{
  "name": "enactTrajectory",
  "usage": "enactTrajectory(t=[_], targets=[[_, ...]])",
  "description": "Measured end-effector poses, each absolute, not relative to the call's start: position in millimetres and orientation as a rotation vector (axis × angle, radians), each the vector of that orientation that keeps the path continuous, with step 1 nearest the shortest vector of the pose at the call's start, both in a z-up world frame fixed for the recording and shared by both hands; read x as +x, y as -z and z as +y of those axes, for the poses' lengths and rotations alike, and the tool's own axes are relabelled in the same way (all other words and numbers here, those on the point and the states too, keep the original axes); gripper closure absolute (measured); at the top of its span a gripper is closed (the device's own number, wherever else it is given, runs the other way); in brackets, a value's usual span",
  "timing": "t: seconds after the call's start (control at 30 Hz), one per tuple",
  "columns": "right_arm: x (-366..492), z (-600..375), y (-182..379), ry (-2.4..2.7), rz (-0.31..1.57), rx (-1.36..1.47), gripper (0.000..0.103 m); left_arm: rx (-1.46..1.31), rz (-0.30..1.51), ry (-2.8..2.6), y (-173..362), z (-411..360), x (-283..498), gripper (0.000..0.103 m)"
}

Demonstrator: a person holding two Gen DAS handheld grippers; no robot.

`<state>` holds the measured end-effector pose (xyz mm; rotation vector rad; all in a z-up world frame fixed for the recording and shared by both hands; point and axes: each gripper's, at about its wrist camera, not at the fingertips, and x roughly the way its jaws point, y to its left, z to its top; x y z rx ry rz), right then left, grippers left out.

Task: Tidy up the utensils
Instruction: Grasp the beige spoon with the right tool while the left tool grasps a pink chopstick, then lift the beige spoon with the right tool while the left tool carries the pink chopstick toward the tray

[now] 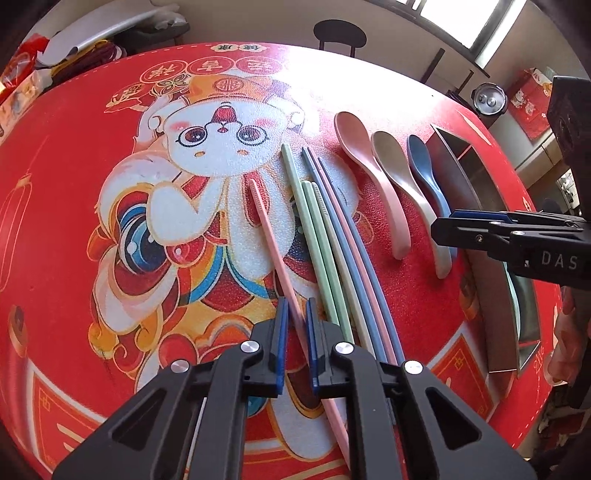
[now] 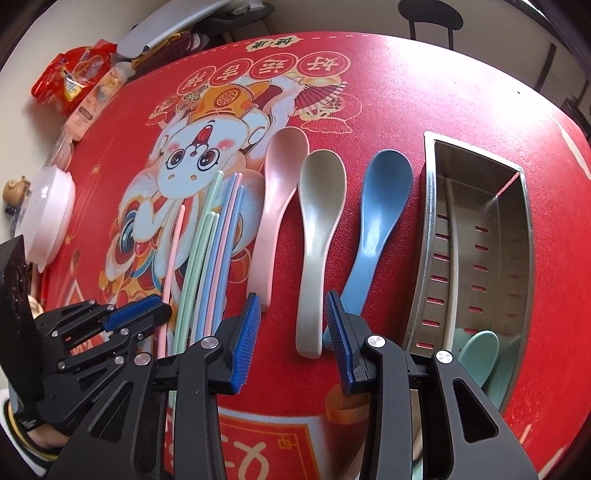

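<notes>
A lone pink chopstick (image 1: 271, 243) lies on the red mat and runs between the pads of my left gripper (image 1: 295, 310), whose jaws stand narrowly open around it. A bundle of green, blue and pink chopsticks (image 1: 332, 236) lies just to its right. Pink (image 2: 275, 206), beige (image 2: 314, 236) and blue (image 2: 373, 221) spoons lie side by side. My right gripper (image 2: 291, 306) is open around the beige spoon's handle end. A steel utensil tray (image 2: 476, 258) at the right holds a green spoon (image 2: 476, 350).
The round table carries a red printed mat (image 2: 406, 92). A white lidded dish (image 2: 46, 214) and snack packets (image 2: 74, 77) sit at the far left edge. A black chair (image 1: 338, 35) stands beyond the table.
</notes>
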<state>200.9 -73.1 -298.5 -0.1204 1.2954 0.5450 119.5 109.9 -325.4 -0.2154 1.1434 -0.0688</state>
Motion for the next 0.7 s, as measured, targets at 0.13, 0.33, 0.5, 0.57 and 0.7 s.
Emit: enactTrajectory(t=[0.13,0.33,0.5,0.57,0.7], targets=[[204.4,-70.6,303.2,-0.53,1.3,-0.142,0.067,-0.213,1.153,0.06,324.9,117.5,113.4,0.096],[211.5,-62.5,309.4,-0.506,1.299,-0.179,0.073,-0.239,1.143,0.034,324.2,130.7,109.9,0.096],[216.7,-55.3,313.6,-0.489,1.294,-0.213,0.073,-0.23,1.136,0.017,323.4,132.4,114.4,0.096],[218.5,-53.4,315.8,-0.477,1.295,-0.227,0.074,-0.236,1.133,0.017,323.7,134.3,117.1,0.096],[221.8,-51.4,320.4,-0.469,1.299,-0.238,0.079,-0.251,1.131,0.015,323.1,136.5,122.3,0.096]])
